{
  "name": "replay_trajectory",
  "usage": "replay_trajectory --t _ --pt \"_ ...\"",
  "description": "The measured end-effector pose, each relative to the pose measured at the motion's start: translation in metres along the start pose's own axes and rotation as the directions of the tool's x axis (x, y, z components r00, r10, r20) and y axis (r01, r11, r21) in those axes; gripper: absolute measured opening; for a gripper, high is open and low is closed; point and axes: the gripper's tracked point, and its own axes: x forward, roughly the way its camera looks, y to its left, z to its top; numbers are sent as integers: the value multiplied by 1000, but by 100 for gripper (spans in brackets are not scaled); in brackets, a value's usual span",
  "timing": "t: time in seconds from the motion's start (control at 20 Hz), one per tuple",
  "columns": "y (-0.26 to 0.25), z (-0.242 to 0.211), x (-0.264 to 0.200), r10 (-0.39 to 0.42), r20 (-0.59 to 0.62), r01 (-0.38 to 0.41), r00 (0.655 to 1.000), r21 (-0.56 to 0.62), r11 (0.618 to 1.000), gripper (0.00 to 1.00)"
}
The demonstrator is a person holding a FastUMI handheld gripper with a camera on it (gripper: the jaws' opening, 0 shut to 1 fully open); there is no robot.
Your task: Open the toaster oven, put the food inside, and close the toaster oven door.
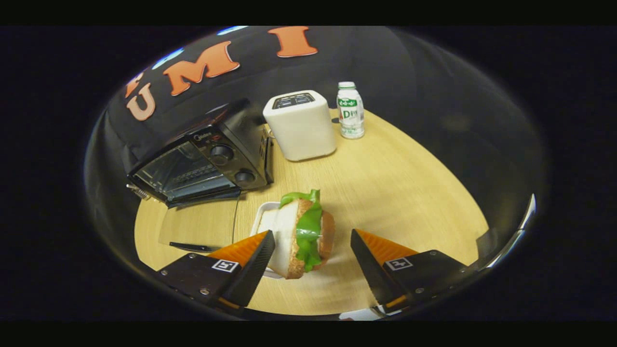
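Observation:
The black toaster oven (202,159) stands at the table's far left with its glass door (197,226) folded down flat, the handle (190,246) nearest me. A sandwich (303,231) of brown bread, white filling and green lettuce stands on edge on a small white tray (262,214). My gripper (312,236) is open, with one orange-and-black finger on each side of the sandwich. The left fingertip is at or very near the white side. A gap shows between the right fingertip and the bread.
A white pop-up toaster (301,125) stands beyond the sandwich, right of the oven. A small white bottle (350,111) with a green label stands beside it. The round wooden table (409,193) has bare surface to the right, ending at a curved edge.

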Motion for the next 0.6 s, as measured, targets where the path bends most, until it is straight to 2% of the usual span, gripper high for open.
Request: replay_trajectory --t 0.3,0.4,0.5,0.55,0.6 --pt "13 -11 16 71 -32 -66 997 142 988 91" --pt "19 -15 19 101 -39 -91 994 207 974 84" --pt "23 -17 20 128 -43 -111 991 284 952 72" --pt "25 -17 20 140 -41 -121 989 310 943 63" --pt "28 -15 18 151 -33 -133 988 324 937 59"
